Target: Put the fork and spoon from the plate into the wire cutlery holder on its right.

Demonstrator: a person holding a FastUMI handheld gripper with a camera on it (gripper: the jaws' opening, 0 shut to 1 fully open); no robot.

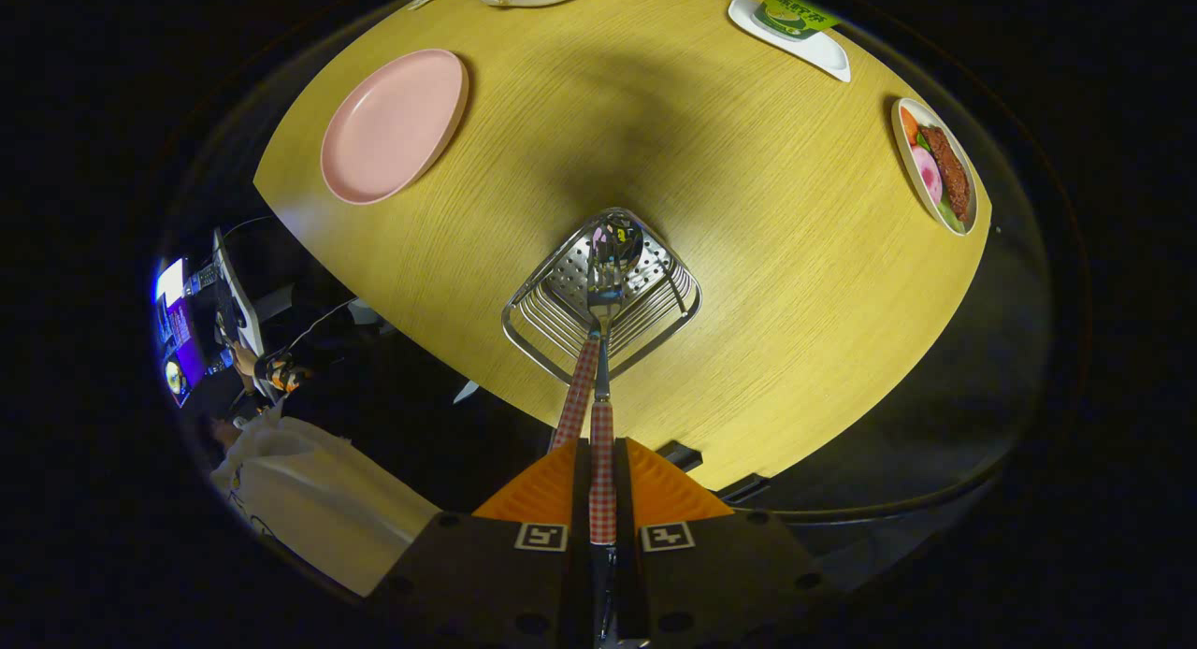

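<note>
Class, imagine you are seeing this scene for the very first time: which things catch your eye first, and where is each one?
First comes the hand-held gripper, shut on the checked handle of a spoon whose shiny bowl hangs over the wire cutlery holder just ahead on the wooden table. A second checked handle, probably the fork, already leans in the holder. Beyond, to the left, lies the bare pink plate.
</note>
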